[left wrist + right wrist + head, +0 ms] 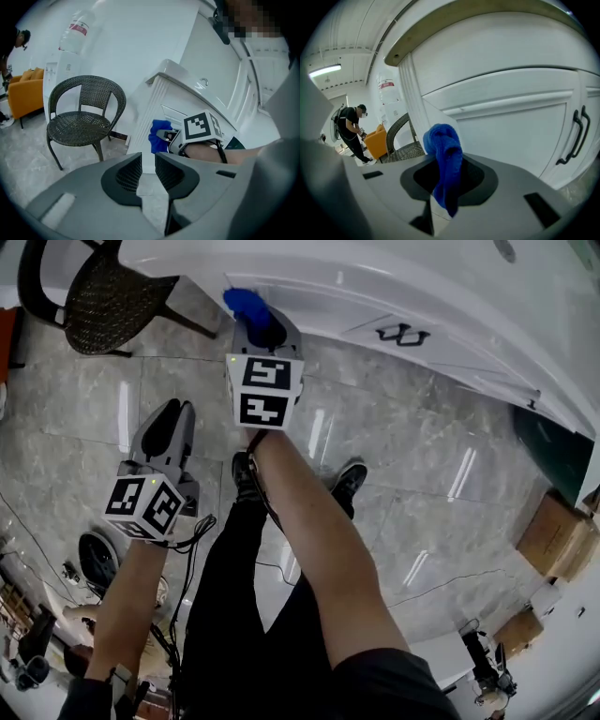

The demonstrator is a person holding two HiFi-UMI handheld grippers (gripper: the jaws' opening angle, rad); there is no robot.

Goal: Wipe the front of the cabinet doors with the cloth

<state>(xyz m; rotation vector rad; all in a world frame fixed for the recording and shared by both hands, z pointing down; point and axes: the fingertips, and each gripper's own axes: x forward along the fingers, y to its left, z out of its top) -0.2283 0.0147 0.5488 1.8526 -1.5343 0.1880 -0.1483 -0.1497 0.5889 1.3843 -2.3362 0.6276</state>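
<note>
Between the jaws of the right tongs (447, 174), clamped tight, sits the blue cloth (444, 157) — bunched into 1 thick fold, its tip poking toward the white cabinet door (511, 126) near the fluted corner; whether it touches I cannot tell. Wiping looks to be just starting. Next, press the wad flat and sweep toward the black handle (576, 136). The left tongs (147, 169), well behind, stand a slit apart — empty.

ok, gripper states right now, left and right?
Left gripper: open a little, nothing between the jaws.
Right gripper: shut on the cloth.
</note>
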